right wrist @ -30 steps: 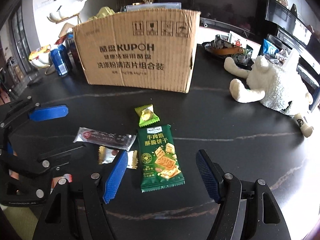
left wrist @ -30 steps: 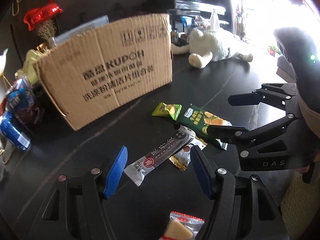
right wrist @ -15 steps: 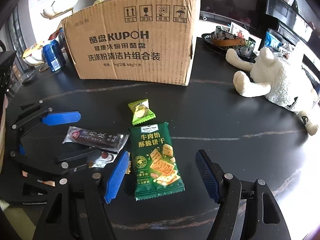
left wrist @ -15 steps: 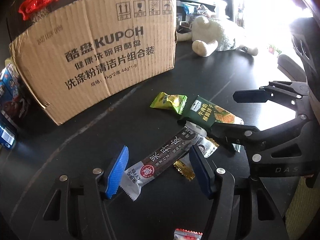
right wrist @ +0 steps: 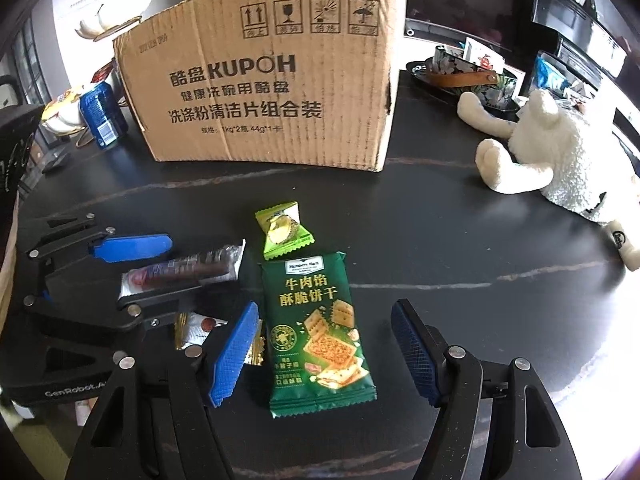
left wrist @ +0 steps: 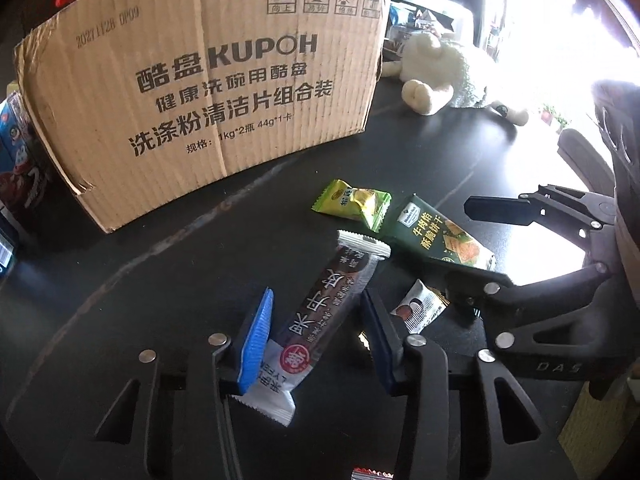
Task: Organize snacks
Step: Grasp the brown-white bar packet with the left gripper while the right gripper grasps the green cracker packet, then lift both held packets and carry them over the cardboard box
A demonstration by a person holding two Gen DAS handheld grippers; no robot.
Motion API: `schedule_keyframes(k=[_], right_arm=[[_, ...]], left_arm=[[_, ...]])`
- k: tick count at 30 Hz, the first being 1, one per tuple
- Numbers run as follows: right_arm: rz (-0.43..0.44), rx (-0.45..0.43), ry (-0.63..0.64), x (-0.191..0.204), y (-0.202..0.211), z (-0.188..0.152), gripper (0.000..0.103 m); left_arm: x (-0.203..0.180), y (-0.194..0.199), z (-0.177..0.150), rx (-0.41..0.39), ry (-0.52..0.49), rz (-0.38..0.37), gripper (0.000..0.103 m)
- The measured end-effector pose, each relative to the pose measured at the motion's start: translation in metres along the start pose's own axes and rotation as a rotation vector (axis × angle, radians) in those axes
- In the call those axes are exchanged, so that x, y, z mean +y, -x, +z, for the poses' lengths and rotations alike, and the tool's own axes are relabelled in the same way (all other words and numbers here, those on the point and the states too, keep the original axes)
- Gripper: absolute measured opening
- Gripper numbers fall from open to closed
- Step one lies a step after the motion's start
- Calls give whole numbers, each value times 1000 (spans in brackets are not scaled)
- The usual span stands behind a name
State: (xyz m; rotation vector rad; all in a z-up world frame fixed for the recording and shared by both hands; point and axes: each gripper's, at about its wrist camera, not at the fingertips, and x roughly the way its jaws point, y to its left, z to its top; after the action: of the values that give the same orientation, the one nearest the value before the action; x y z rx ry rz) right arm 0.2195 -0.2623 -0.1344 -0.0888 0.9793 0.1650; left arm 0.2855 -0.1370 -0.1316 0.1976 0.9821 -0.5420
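Note:
My left gripper (left wrist: 316,312) is open, its blue fingers on either side of a long dark snack bar (left wrist: 326,300) lying on the black table; the bar also shows in the right wrist view (right wrist: 188,270). My right gripper (right wrist: 324,324) is open around a green biscuit pack (right wrist: 316,328), which also shows in the left wrist view (left wrist: 436,236). A small yellow-green candy packet (right wrist: 282,230) lies just beyond the pack. A small brown-and-white wrapper (left wrist: 418,308) lies between the two grippers. A KUPOH cardboard box (right wrist: 272,80) stands behind the snacks.
A white plush toy (right wrist: 560,156) lies at the right of the table. A blue can (right wrist: 102,114) and other items stand left of the box. A dark tray with objects (right wrist: 460,74) sits behind the box on the right. A red-edged packet (left wrist: 370,474) lies near me.
Both grippers have moved forward and down over the snacks. The left fingers now flank the dark bar, and the right fingers flank the green pack.

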Motion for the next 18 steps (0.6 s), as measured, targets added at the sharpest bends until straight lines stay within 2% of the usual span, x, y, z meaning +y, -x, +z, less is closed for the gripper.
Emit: schedule_keyframes(k=[2,4,5,7,9,18], right_arm=[[-3,3,4,1,-3,1,69],[-4,5,9,3,-4,1,68],[-8,8,16,4,-5,0,64],[-4,11,22,5,-7,0,59],[9,7,15,5,-6,0,49],[-8,-34,22,8,4,1,46]], left_arm=[[1,0,0,2,10,-9,37],[2,0,0,1,19,-15,27],[3,1,0,0,20,-15,25],[3,1,0,-2,25,-17,24],[3,2,0,-4,34,-19,22],[6,16,-3,-27,68,0,20]])
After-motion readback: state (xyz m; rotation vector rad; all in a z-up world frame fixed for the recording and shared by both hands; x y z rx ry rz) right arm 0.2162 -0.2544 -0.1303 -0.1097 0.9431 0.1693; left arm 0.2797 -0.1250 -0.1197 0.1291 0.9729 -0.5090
